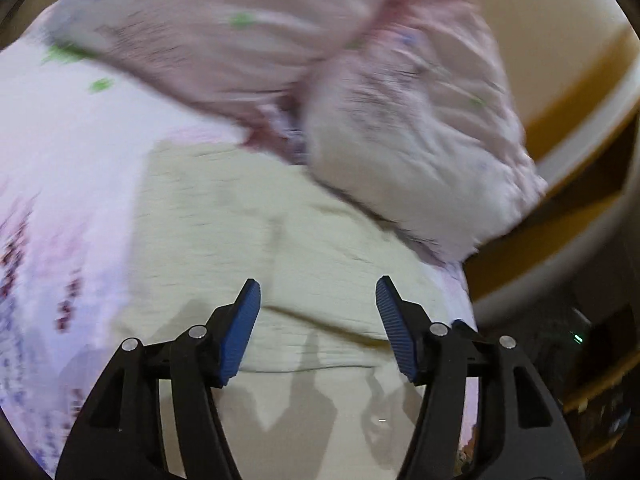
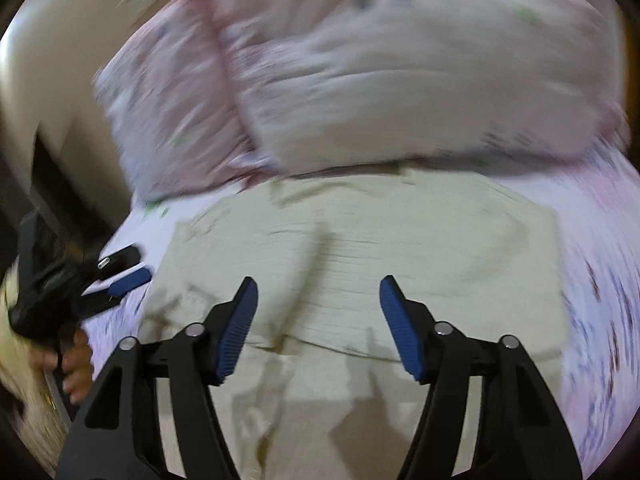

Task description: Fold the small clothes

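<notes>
Two black grippers with ribbed blue pads hang over a bed, and we see the task's thing beneath them: a pale cream, crinkled cloth garment (image 1: 248, 216) lying flat on the white sheet with small purple and pink flowers (image 1: 60, 152), just in front of two pink-edged floral pillows (image 1: 404, 152). Our left gripper (image 1: 318, 324) has its jaws apart with nothing between them, and our right gripper (image 2: 318, 324) is likewise spread and empty above the same garment (image 2: 400, 240), where a fold line already crosses the cloth. In the right-hand view the left gripper (image 2: 116, 276) sits off the garment's edge, over the sheet. We judge the main risk to be a pinch that catches the sheet along with the thin cloth, dragging both. The blurred frames suggest quick motion, so we could also land off the hem and skew the fold.
</notes>
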